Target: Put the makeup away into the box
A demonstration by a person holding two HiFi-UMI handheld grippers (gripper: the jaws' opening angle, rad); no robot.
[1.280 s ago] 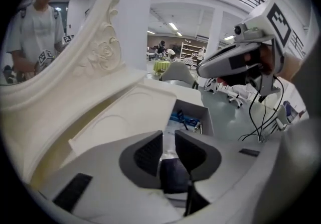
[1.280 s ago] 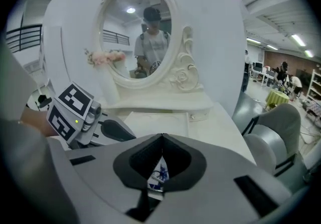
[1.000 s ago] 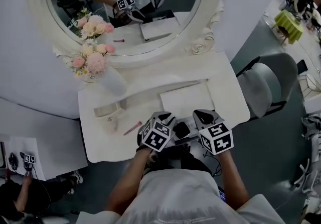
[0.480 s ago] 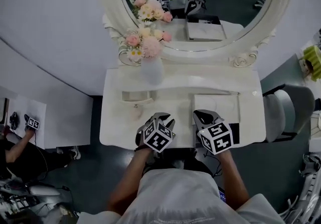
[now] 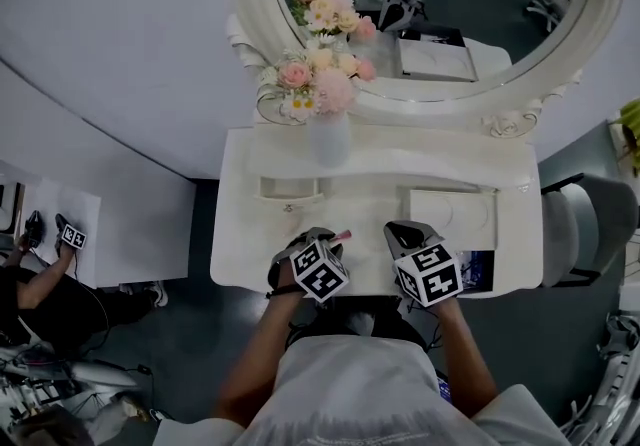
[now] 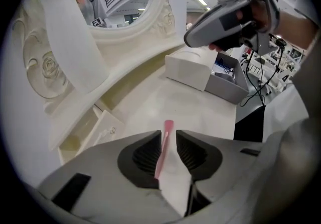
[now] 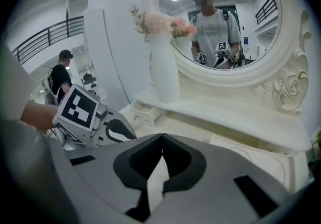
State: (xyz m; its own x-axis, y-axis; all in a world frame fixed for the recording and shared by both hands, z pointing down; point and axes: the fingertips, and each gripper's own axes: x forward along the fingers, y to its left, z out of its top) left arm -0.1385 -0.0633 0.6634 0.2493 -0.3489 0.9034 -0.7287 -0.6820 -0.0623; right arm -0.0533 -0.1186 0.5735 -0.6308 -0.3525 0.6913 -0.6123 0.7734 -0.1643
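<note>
A slim pink makeup stick (image 6: 163, 145) lies on the white dressing table (image 5: 245, 254), in front of the tall white vase of pink flowers (image 5: 328, 139), near the table's front edge. The left gripper (image 5: 320, 238) stands over it with its jaws part-way apart, having just been opening. The stick runs between them, against one pad and clear of the other. The right gripper (image 7: 162, 140), to the right of the vase, has its jaws pressed together on nothing. Further right of the vase sits the flat white rectangular box (image 5: 452, 217), with a grey open tray (image 6: 225, 80) just beside it. A small open white drawer (image 5: 288, 189) stands directly before the vase, and the oval white-framed mirror (image 5: 430, 24) is behind it. Each gripper's cube bears black-and-white square markers.
</note>
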